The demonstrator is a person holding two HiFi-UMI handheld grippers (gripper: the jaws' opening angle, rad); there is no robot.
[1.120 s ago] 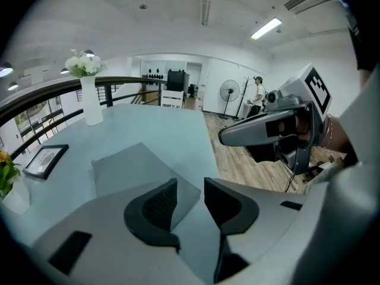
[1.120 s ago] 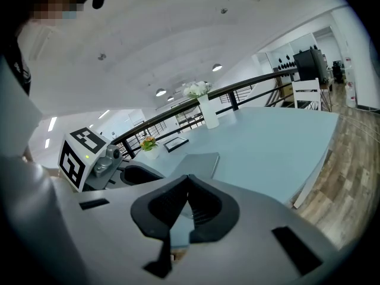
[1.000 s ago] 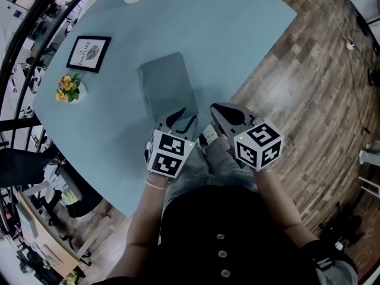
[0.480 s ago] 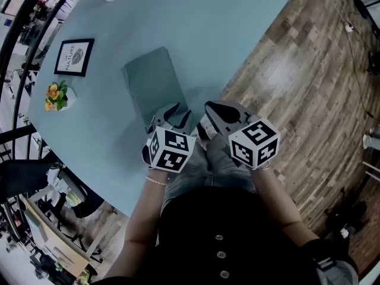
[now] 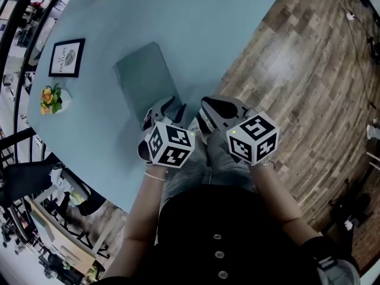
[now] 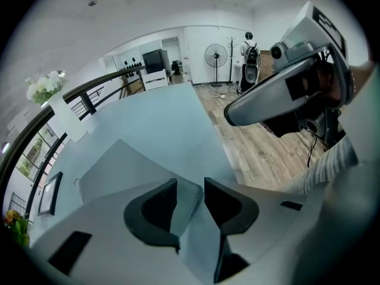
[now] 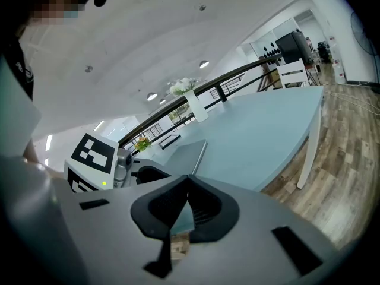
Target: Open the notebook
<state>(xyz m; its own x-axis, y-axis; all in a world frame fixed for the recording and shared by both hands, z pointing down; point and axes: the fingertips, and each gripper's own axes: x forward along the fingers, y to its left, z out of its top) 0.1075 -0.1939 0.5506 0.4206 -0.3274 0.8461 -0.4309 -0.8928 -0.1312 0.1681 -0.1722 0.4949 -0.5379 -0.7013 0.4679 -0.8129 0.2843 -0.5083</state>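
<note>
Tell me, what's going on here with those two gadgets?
A person at a table holds a gripper in each hand, about to open a grey notebook that lies closed on it. The left gripper has its jaws apart around the notebook's near corner, not yet pinching it. The right gripper has its jaws together, holds nothing, and hovers beside it near the table's edge.

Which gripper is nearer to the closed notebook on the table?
Left. The left gripper hangs at the notebook's near corner, jaws apart with that corner in line between them. The right gripper is off to the notebook's right side, apart from it.
</note>
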